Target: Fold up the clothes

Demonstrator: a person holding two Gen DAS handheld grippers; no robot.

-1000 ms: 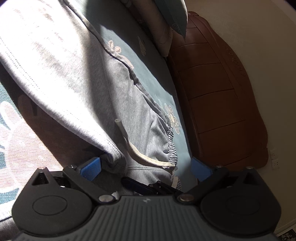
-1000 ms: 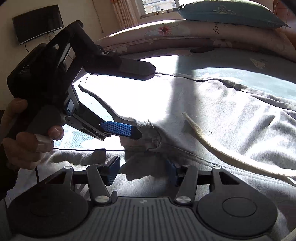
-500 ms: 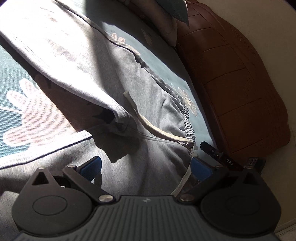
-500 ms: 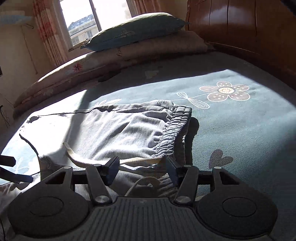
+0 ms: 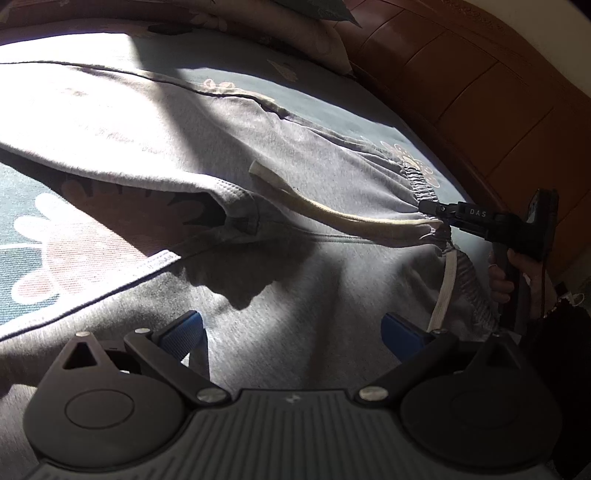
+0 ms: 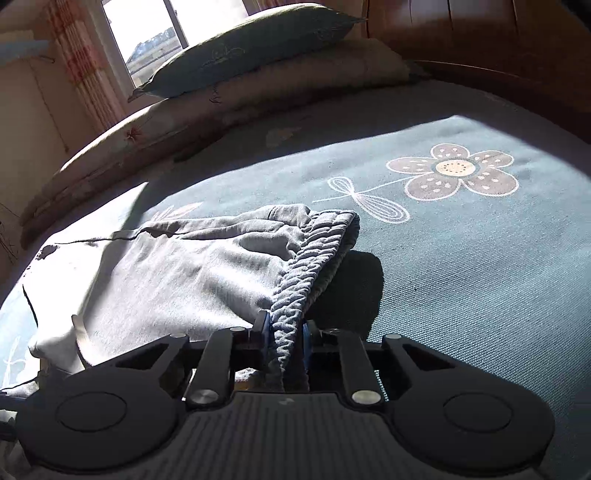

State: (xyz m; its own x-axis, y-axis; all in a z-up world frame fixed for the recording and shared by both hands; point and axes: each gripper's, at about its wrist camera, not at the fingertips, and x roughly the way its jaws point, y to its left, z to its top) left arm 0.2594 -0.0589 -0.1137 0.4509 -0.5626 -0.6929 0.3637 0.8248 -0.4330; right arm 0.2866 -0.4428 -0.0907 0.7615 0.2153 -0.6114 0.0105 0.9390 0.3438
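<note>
Right gripper (image 6: pixel 284 341): jaws just closing, now clamped on the elastic waistband (image 6: pixel 314 258) of grey sweatpants (image 5: pixel 295 288) spread on the bed (image 6: pixel 480 277). Left gripper (image 5: pixel 291 332): jaws apart above near cloth, holding nothing. Step: securing the waist; next, likely a left grasp, then a level carry-over.

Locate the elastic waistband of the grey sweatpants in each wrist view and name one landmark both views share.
Left wrist: waistband at right of centre, the right gripper clamped on it.
Right wrist: waistband at centre, running down between the closed fingers.
Shared landmark: the wooden headboard, upper right in both.
</note>
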